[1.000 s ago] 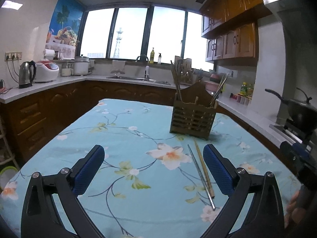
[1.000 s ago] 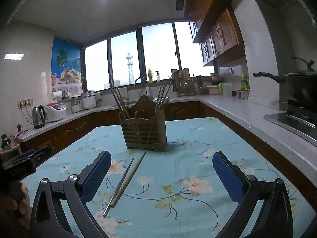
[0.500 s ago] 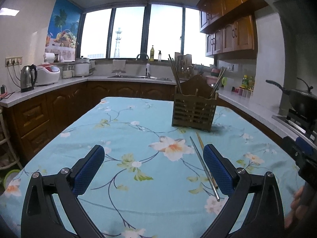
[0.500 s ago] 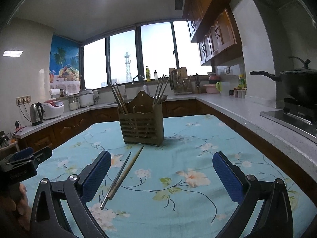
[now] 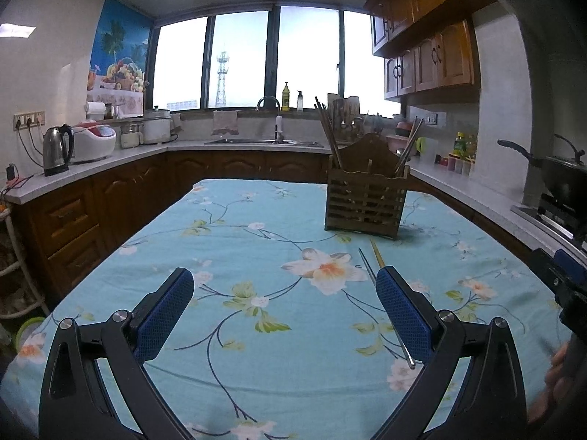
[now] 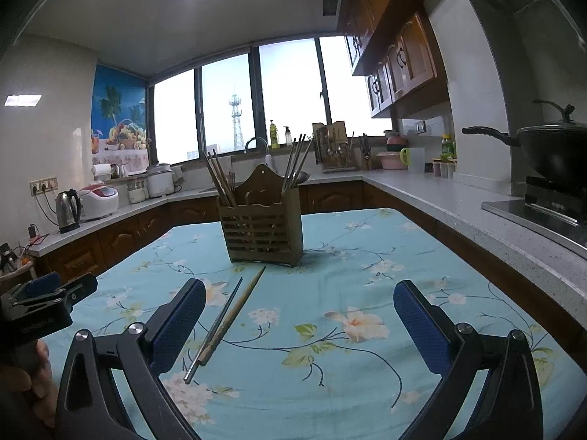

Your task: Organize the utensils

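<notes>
Two loose chopsticks, one metal point(image 6: 214, 324) (slippery), one wooden point(image 6: 234, 313), lie touching mid-tabletop point(image 6: 367, 385) before the slatted holder point(image 6: 262, 229). Light, stiff; best pinched mid-shaft. Both grippers, left point(image 5: 284, 313) and right point(image 6: 299, 324), hover released.

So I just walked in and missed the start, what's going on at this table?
A person is tidying utensils with a handheld gripper in each hand. Neither holds anything yet: the left gripper and right gripper both hover open above the floral tablecloth. Two loose chopsticks, a metal one and a wooden one, lie side by side in front of the wooden utensil holder, which already has chopsticks standing in it. The loose pair lies nearer each gripper's inner fingers.
</notes>
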`<state>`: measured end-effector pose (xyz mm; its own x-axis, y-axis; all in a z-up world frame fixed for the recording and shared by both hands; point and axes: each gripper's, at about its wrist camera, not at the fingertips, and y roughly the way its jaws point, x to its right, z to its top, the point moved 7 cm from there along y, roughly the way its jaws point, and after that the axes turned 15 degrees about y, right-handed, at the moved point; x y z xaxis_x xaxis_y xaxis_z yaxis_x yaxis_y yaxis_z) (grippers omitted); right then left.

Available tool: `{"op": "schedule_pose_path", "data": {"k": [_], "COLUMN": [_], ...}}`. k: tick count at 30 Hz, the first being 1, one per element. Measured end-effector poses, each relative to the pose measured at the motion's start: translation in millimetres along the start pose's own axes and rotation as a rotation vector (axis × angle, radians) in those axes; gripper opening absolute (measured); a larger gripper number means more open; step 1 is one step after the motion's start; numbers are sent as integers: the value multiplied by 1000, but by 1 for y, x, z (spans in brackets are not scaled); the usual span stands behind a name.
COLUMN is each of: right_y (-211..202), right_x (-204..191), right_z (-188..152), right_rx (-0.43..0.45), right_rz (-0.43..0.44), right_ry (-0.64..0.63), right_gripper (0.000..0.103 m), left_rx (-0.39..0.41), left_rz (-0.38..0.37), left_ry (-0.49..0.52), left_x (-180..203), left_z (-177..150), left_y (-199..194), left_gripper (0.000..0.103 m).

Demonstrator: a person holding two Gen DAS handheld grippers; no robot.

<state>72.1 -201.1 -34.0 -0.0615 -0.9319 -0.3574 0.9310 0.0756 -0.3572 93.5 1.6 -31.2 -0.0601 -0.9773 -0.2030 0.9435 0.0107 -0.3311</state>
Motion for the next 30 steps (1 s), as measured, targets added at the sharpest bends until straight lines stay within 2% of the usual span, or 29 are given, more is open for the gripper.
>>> {"op": "schedule_pose_path", "data": {"k": [30], "right_y": [0], "right_x": [3], "right_z": [-1], "right_rx": [0], "right_rz": [-3], "right_ry": [-1], "right_gripper": [103], "left_rx": [12], "left_rz": [28], "left_ry": [36], "left_x": [2], "left_z": [1], "left_y": [-1], "left_gripper": [102]}}
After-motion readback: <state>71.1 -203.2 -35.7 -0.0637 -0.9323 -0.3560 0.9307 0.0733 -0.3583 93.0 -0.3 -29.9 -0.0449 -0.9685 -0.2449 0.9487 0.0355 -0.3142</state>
